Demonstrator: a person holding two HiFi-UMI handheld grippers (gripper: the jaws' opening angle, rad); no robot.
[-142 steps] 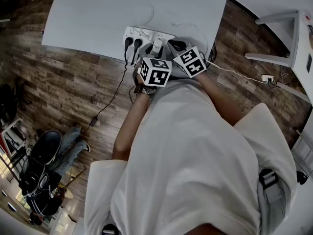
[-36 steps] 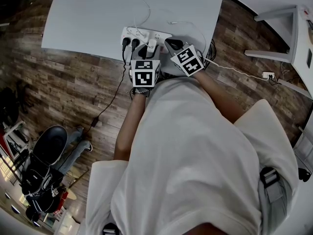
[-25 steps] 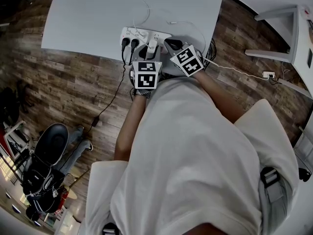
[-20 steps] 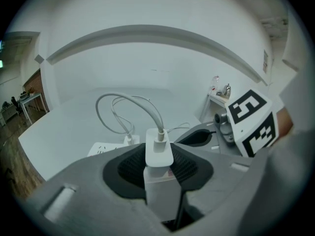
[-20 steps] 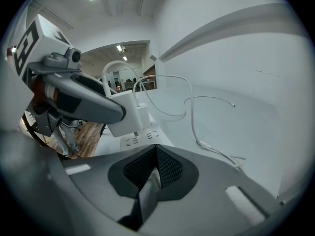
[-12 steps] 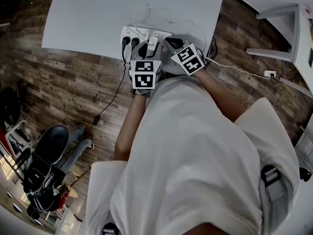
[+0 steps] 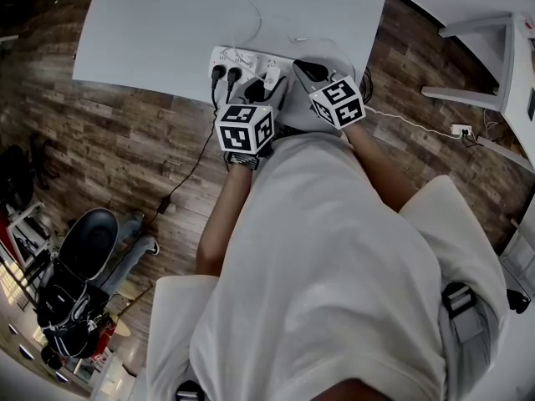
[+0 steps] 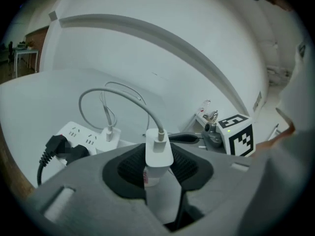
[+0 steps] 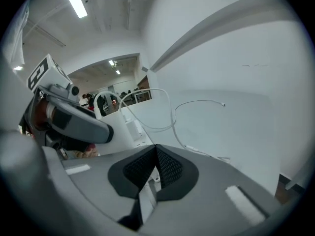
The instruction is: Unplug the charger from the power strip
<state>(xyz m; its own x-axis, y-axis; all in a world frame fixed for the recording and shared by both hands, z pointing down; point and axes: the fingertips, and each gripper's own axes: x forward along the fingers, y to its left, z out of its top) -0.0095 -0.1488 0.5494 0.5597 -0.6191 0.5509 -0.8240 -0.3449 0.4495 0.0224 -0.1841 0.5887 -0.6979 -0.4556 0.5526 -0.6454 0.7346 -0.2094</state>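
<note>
My left gripper (image 8: 157,162) is shut on a white charger (image 8: 158,149), whose white cable (image 8: 115,95) loops up and back over the table. The charger's lower end is hidden by the jaws. The white power strip (image 8: 81,133) lies just to the left, with a second white charger (image 8: 109,133) and black plugs (image 8: 56,149) in it. In the head view the left gripper (image 7: 266,82) sits over the power strip (image 7: 242,58) at the white table's (image 7: 167,23) near edge. My right gripper (image 9: 156,163) has its pads together, with nothing showing between them. It hovers off the strip's right end (image 7: 305,68).
A loose white cable (image 9: 197,104) lies on the table beyond the right gripper. Black cords (image 7: 196,153) drop from the strip to the wooden floor. A small white socket block (image 7: 457,131) with a cord and white furniture (image 7: 481,65) stand at right. Bags and shoes (image 7: 84,257) lie at lower left.
The left gripper has rolled and lifted slightly with the charger in it. The right gripper has shifted to the right and slightly up.
</note>
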